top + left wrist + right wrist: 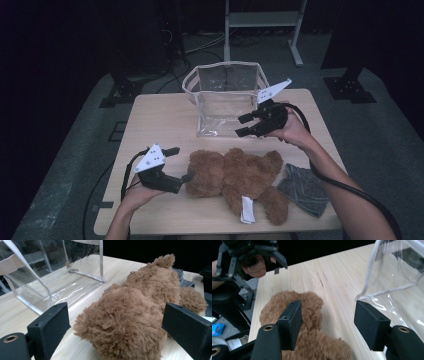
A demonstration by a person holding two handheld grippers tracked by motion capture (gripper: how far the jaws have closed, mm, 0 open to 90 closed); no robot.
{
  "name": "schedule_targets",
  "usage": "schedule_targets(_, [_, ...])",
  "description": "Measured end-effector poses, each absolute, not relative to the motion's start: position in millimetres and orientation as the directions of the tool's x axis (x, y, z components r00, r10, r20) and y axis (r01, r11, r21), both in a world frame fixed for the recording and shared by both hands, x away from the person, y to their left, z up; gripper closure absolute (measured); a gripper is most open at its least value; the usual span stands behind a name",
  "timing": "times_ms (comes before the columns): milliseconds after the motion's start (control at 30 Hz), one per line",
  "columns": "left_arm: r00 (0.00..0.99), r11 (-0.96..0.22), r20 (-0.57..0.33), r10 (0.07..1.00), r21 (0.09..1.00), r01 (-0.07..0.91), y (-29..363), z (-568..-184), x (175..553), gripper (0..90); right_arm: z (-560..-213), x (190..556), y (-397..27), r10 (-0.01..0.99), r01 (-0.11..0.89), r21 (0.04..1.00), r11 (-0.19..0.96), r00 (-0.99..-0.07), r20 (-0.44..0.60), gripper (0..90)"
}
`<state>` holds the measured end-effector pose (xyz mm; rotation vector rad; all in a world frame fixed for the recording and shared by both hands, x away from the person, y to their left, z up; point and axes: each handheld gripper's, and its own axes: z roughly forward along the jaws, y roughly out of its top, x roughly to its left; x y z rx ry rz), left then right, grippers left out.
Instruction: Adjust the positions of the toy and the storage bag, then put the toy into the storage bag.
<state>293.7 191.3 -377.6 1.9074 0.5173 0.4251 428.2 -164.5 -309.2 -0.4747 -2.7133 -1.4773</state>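
A brown teddy bear (235, 175) lies on the wooden table (160, 115), head to the left, with a white tag (247, 209) by its legs. My left gripper (180, 163) is open at the bear's head. In the left gripper view the furry head (125, 320) lies between the two spread jaws, which do not squeeze it. My right gripper (241, 125) hovers open and empty above the table, just in front of the clear plastic bag (225, 97). In the right gripper view its jaws (327, 312) frame bare table between the bear (294, 322) and the bag's corner (392, 277).
A grey cloth (304, 189) lies at the front right beside the bear's legs. The clear bag stands upright at the table's back centre with its mouth open upward. A white frame (262, 25) stands on the floor behind the table.
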Motion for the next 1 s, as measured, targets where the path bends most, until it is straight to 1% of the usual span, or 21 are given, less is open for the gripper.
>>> schedule_targets(167, [0.839,-0.338,0.055,0.541,0.928,0.157,196,-377,294,6.4,-297,442,-148,0.236,0.249,0.811,0.530,-0.962,0.141,38.1])
schedule_targets(433, [0.838,-0.341,0.048,0.544,0.925,0.168,199,-379,294,6.3,-277,463,-125,0.221,0.200,0.794,0.574,-0.972,0.085,38.4])
schedule_targets(700, [0.841,-0.339,0.049,0.539,0.926,0.163,200,-377,290,6.3,-262,489,-116,0.239,0.202,0.786,0.584,-0.968,0.072,39.2])
schedule_targets(800, [0.841,-0.328,0.035,0.540,0.929,0.173,201,-379,291,6.3,-262,500,-114,0.250,0.211,0.782,0.586,-0.965,0.074,39.8])
schedule_targets(1000, [0.841,-0.328,0.031,0.540,0.928,0.176,204,-382,291,6.3,-272,520,-111,0.274,0.230,0.756,0.613,-0.959,0.069,41.3])
